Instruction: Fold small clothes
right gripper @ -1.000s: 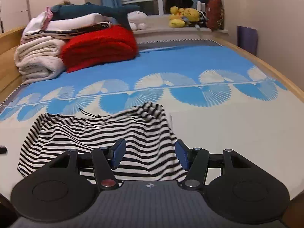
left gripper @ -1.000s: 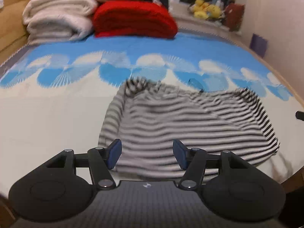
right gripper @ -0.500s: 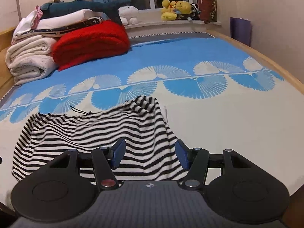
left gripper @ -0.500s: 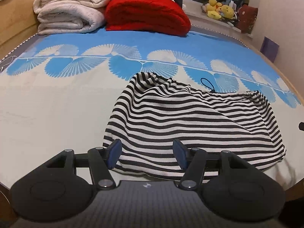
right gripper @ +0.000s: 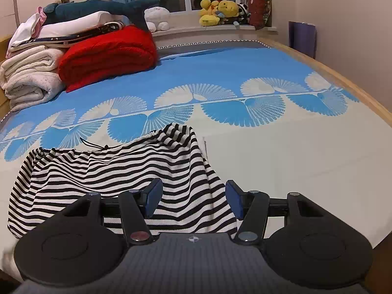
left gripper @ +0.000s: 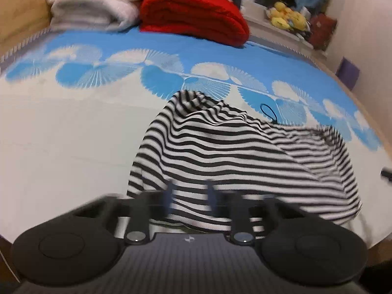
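A black-and-white striped garment (left gripper: 232,152) lies bunched on the bed sheet (left gripper: 61,134), a black drawstring loop (left gripper: 268,112) at its far edge. My left gripper (left gripper: 189,196) hangs over its near hem. Its fingers are blurred and drawn in to a narrow gap, with striped cloth between them. In the right wrist view the same garment (right gripper: 110,171) spreads to the left. My right gripper (right gripper: 193,201) sits low over its near right corner. Its jaws are closing, but they still stand wide. Cloth lies between the blue pads (right gripper: 154,196), and neither pad presses on it.
A folded red blanket (right gripper: 107,54) and stacked white towels (right gripper: 29,73) sit at the bed's far left, with a plush shark on top. Plush toys (right gripper: 218,12) line the window sill. The wooden bed edge (right gripper: 343,80) runs along the right.
The left gripper's fingers have come together from wide apart, over the garment's near hem, and its view has tilted. The right gripper has hardly moved; its pads stand slightly closer.
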A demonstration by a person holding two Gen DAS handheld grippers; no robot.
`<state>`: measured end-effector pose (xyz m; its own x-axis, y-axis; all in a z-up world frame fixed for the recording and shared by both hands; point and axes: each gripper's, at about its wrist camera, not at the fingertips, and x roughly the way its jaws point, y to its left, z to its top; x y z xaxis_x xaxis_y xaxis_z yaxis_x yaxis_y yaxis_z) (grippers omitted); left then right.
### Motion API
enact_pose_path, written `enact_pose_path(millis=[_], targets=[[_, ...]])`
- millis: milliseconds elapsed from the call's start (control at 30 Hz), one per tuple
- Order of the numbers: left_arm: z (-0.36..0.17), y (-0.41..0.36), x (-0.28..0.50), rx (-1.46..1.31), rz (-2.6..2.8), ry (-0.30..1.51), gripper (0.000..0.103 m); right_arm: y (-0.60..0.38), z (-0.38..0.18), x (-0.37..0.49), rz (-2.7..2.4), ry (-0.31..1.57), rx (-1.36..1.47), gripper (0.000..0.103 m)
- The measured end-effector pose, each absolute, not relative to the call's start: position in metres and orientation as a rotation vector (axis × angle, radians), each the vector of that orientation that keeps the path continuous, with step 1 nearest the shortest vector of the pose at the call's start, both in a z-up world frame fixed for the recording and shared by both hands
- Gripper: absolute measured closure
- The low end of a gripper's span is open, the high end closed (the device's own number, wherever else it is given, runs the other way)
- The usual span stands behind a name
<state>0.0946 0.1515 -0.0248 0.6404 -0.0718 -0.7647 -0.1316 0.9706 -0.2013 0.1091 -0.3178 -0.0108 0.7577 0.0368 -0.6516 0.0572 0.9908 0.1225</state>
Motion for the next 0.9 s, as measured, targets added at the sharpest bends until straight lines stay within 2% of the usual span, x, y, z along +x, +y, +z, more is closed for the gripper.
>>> enact_pose_path(millis=[133,267,367,433,533,633,800,900], targets=[[-0.038,0.184,0.103,-0.451,0.101,0.938,0.098,-0.318,-0.009,0.109,0.001,0.705,0.147,0.056],[-0.057,0.201,0.112,-0.58,0.143,1.009,0.095,-0.318,-0.008,0.109,0.004,0.705,0.152,0.056],[-0.072,0.21,0.12,-0.66,0.158,1.061,0.078,-0.32,-0.007,0.109,0.011,0.706,0.164,0.056],[-0.085,0.215,0.122,-0.739,0.174,1.096,0.061,-0.321,-0.006,0.109,0.014,0.707,0.171,0.056],[-0.106,0.221,0.125,-0.83,0.231,1.152,0.054,-0.323,-0.006,0.11,0.018,0.707,0.181,0.056],[-0.122,0.225,0.126,-0.897,0.266,1.171,0.054,-0.326,-0.006,0.111,0.019,0.707,0.188,0.056],[-0.128,0.225,0.134,-0.942,0.273,1.104,0.055,-0.328,-0.007,0.113,0.014,0.709,0.19,0.056],[-0.128,0.22,0.139,-0.886,0.256,1.08,0.089,-0.33,-0.006,0.115,0.001,0.709,0.195,0.056]])
